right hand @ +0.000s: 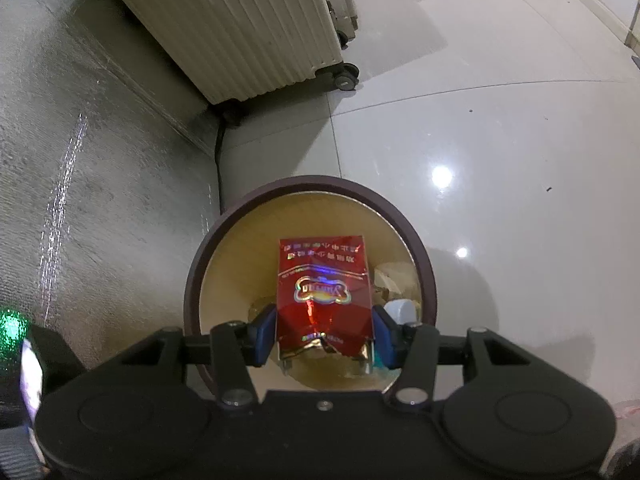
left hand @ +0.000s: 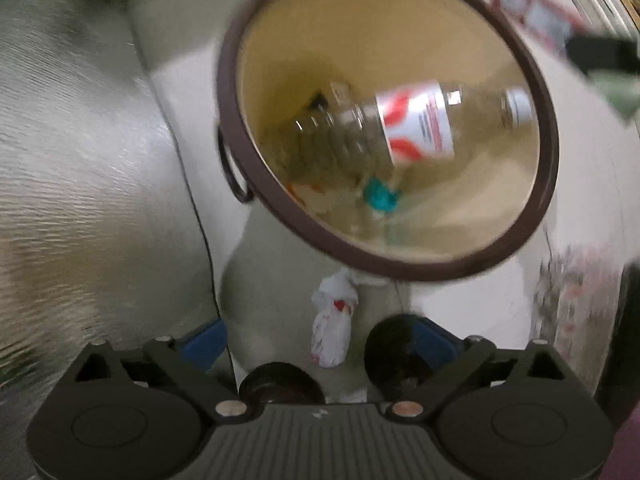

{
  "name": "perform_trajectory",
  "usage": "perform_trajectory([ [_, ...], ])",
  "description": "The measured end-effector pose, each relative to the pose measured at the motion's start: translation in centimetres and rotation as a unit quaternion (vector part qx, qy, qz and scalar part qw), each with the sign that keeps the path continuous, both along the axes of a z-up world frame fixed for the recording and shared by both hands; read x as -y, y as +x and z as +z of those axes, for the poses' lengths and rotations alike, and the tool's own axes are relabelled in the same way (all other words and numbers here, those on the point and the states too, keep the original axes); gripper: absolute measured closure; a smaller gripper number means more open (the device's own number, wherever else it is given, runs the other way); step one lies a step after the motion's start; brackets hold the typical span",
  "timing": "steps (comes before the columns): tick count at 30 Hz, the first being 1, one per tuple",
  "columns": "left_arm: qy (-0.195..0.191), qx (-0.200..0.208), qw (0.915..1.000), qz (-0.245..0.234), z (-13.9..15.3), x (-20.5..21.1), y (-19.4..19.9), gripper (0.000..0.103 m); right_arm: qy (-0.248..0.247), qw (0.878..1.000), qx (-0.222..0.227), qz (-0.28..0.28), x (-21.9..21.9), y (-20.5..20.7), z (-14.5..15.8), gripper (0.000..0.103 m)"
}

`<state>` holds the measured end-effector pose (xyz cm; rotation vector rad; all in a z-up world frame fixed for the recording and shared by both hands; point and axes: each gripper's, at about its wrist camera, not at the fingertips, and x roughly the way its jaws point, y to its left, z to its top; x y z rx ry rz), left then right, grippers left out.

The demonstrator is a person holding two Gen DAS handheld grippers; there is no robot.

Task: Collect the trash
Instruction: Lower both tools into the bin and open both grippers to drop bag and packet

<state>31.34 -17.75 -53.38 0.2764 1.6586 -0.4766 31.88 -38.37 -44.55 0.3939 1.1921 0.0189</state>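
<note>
Trash: a red, glossy, crumpled cigarette pack [right hand: 324,300] is pinched between the blue pads of the right hand-held gripper [right hand: 324,330], one pad pressing each side, so this hand-held gripper is closed on the pack. The pack hangs directly above the mouth of a round bin with a dark brown rim and tan inner wall [right hand: 208,276], which stands just ahead of and below the fingers. Pale scraps and a white cap-like piece lie in the bin beyond the right-side pad. Farther out, a cream ribbed suitcase on black wheels [right hand: 240,36] stands on the glossy grey tiled floor [right hand: 500,140] against a textured wall.

The left hand-held gripper [left hand: 320,340] points down, its blue pads spread wide with nothing between them. Ahead of it, inside the same bin [left hand: 228,92], a clear plastic bottle with a white-and-red label [left hand: 404,128] lies tilted and blurred, apart from the fingers; a teal scrap [left hand: 378,196] lies beneath it. Between the open fingers, on the floor just outside the rim, lies a crumpled white wrapper with red marks [left hand: 334,328].
</note>
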Motion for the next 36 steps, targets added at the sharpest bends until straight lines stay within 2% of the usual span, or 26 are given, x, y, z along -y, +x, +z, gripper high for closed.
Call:
perform_trajectory([
  [3, 0.000, -0.032, 0.9986, -0.041, -2.9, 0.2, -0.8, 0.004, 0.006, 1.000, 0.001, -0.001, 0.2, 0.4, -0.7, 0.053],
  [5, 0.001, -0.039, 0.9967, -0.072, -4.8, 0.6, -1.4, 0.004, 0.009, 1.000, 0.002, 0.002, 0.1, 0.7, -1.4, 0.053],
  [7, -0.001, -0.039, 0.9941, -0.101, -6.5, 1.1, -2.0, 0.012, 0.011, 1.000, 0.005, 0.007, 0.0, 0.5, -1.8, 0.053],
  [8, -0.006, -0.041, 0.9930, -0.111, -7.4, 1.3, -2.3, 0.022, 0.013, 1.000, 0.008, 0.011, -0.1, 0.4, -1.9, 0.053],
  [13, -0.032, -0.053, 0.9957, -0.069, -11.5, 1.4, -3.8, 0.024, 0.014, 0.999, 0.019, 0.033, -0.6, 0.5, -2.5, 0.053],
  [19, -0.021, -0.028, 0.9982, -0.048, -15.7, 1.4, -6.1, 0.024, 0.007, 0.999, 0.023, 0.045, -0.7, 1.2, -3.0, 0.053],
  [25, -0.004, -0.003, 0.9994, -0.035, -18.6, 0.8, -8.1, 0.025, 0.001, 0.998, 0.020, 0.056, -1.2, 1.3, -3.6, 0.053],
  [34, 0.008, -0.006, 0.9996, -0.027, -21.4, 0.6, -8.7, 0.043, 0.000, 0.998, 0.011, 0.067, -1.9, 1.8, -4.4, 0.053],
  [36, 0.008, -0.018, 0.9994, -0.029, -21.9, 0.7, -8.7, 0.061, -0.001, 0.998, 0.008, 0.065, -1.8, 1.9, -4.5, 0.053],
])
